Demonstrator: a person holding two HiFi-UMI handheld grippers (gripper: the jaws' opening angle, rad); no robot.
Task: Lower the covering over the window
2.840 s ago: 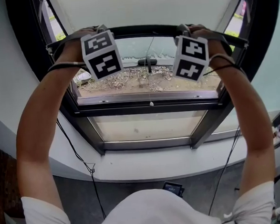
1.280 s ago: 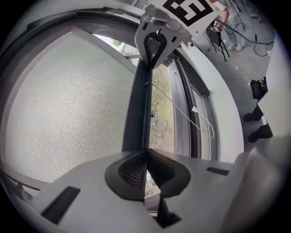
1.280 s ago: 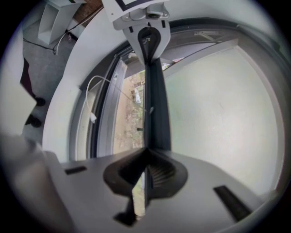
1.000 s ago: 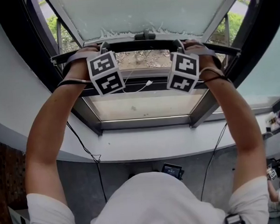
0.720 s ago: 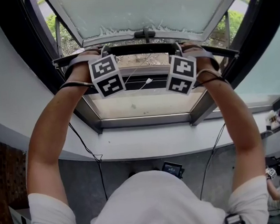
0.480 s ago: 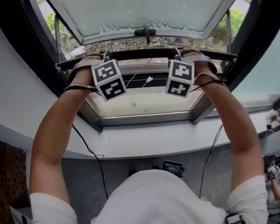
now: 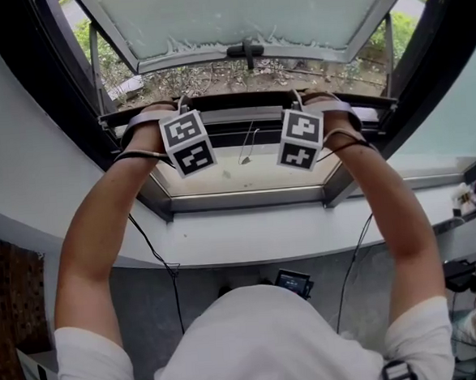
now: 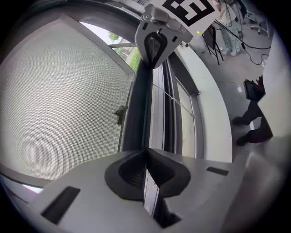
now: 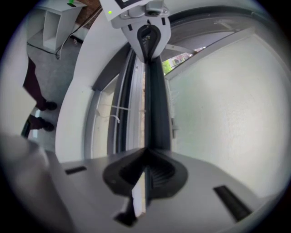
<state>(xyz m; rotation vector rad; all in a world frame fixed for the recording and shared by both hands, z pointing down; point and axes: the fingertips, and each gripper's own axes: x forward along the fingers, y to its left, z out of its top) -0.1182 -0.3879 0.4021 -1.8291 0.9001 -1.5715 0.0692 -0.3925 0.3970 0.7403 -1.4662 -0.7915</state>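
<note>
Judging by how things lie, we put the job well past halfway; the mesh covering [image 8: 59,104] is drawn down across the open upper part of the window [image 7: 48,85], and its dark bottom rail [image 7: 240,101] sits level just above the crossbar [image 7: 242,132] that tops the lower fixed pane [image 7: 245,172].

Our left hand-held gripper [image 8: 146,177] has its jaws pinched together on a thin edge of that rail; our right hand-held gripper [image 9: 144,177] is clamped on it the same way further along (each shows at the far end of the other's view); neither grips anything else.

What is left, as we read it, is the last short stretch down to the crossbar and seating the rail there; whether a catch waits for it we cannot tell. A thin pull cord [image 7: 246,148] dangles below the rail, untouched.

Writing is scarce; the marker cubes [image 7: 187,142] carry only black-and-white square patterns, no words; the white shirt [image 7: 265,346] shows digits that look like 195, partly cut off at the lower edge; a small screen [image 7: 292,282] on the floor is too small to read; we see no brand on the frame.
</note>
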